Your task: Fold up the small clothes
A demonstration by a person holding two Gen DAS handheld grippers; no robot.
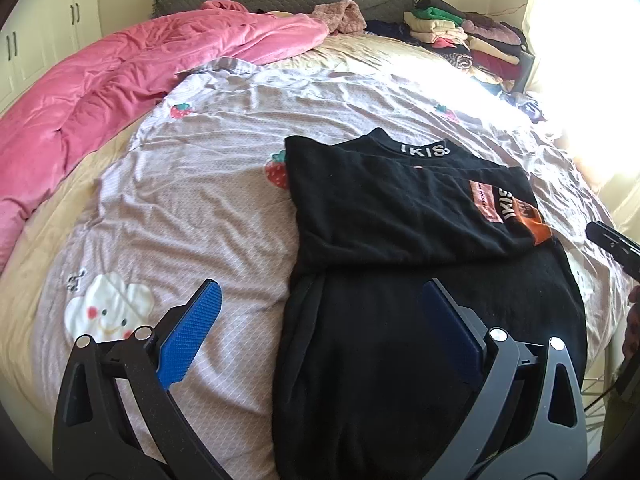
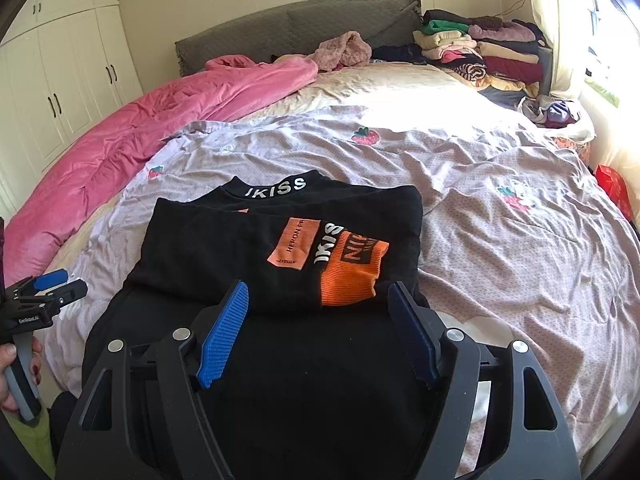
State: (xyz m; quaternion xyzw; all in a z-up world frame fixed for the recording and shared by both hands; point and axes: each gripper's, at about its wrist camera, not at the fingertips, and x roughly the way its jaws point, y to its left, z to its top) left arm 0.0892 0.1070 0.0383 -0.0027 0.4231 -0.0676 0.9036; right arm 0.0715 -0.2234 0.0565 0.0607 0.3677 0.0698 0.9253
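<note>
Left wrist view: your left tool (image 1: pixel 320 332) hangs over the bed (image 1: pixel 224 208) w/ jaws spread wide, nothing between the blue pads (image 1: pixel 188 336). One pad sits above the lilac sheet, the other above the black top (image 1: pixel 400 216). The top lies flat on the sheet, from centre out to 5 o'clock in this view, folded so a sleeve w/ an orange cuff (image 1: pixel 536 220) lies across the upper part. Collar w/ white lettering is at the top's 12 o'clock edge. Your right tool (image 1: pixel 612 240) pokes in at 3 o'clock, just off the top's edge; only part shows here.

Right wrist view: right tool (image 2: pixel 320 332) is released too, pads apart, hovering above the top's (image 2: pixel 224 248) lower black part, not pinching cloth. Orange cuff (image 2: pixel 352 272) sits right ahead, at 12 o'clock of the tool. Left tool (image 2: pixel 52 280) shows at 9 o'clock, held by your hand (image 2: pixel 16 372), beside the top's edge.

Pink quilt (image 2: pixel 140 152) is bunched at 10 o'clock, stacked clothes (image 2: pixel 480 52) at 1 o'clock by the headboard (image 2: pixel 280 28), well apart from the top.
</note>
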